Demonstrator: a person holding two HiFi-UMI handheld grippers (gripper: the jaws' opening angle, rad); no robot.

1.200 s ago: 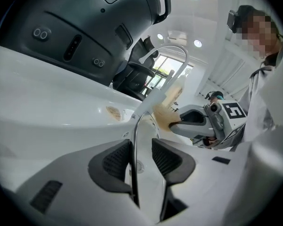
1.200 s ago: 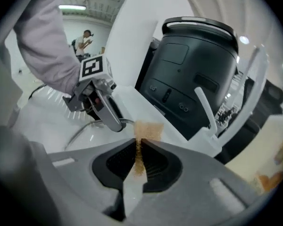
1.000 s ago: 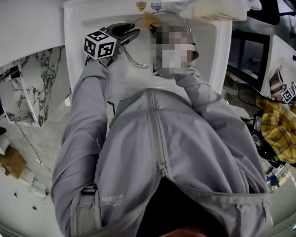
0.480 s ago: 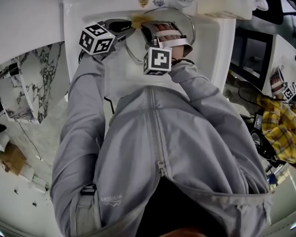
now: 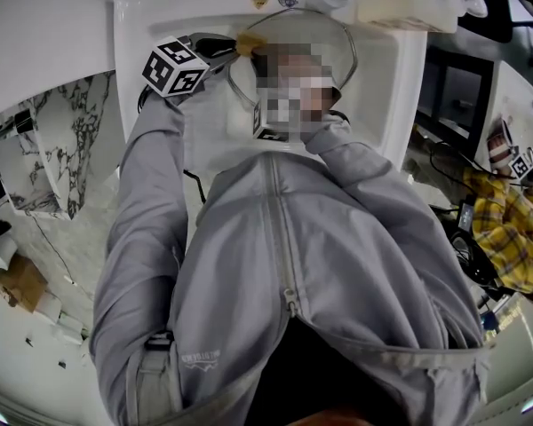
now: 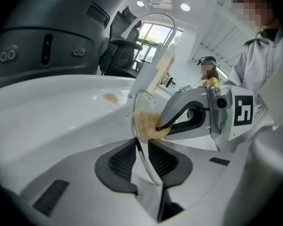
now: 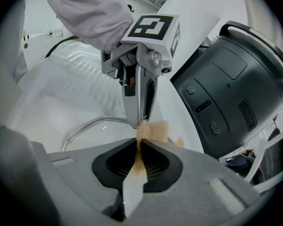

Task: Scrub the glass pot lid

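The glass pot lid [image 6: 140, 108] stands on edge in the white sink [image 5: 160, 16], its metal rim [image 5: 347, 44] showing past my hands. My left gripper [image 6: 141, 145] has the rim between its jaws, which are closing, and both pads touch it. My right gripper [image 7: 140, 142] is shut on a tan sponge [image 7: 153, 130]. In the left gripper view the sponge [image 6: 146, 125] presses against the lid's face just above my left jaws. In the head view a mosaic patch mostly covers the right gripper; the left gripper [image 5: 224, 53] and the sponge [image 5: 247, 41] sit at the lid's left edge.
A curved faucet [image 6: 155, 20] arches over the sink's far side. A big dark rounded machine [image 7: 231, 88] stands just behind the sink. A white soap container [image 5: 400, 11] lies on the sink's back right edge. Marble flooring [image 5: 53, 167] is to the left.
The sponge slid left along the lid toward the left gripper. The lid's rim shifted slightly toward the faucet. My left gripper edged up and left.
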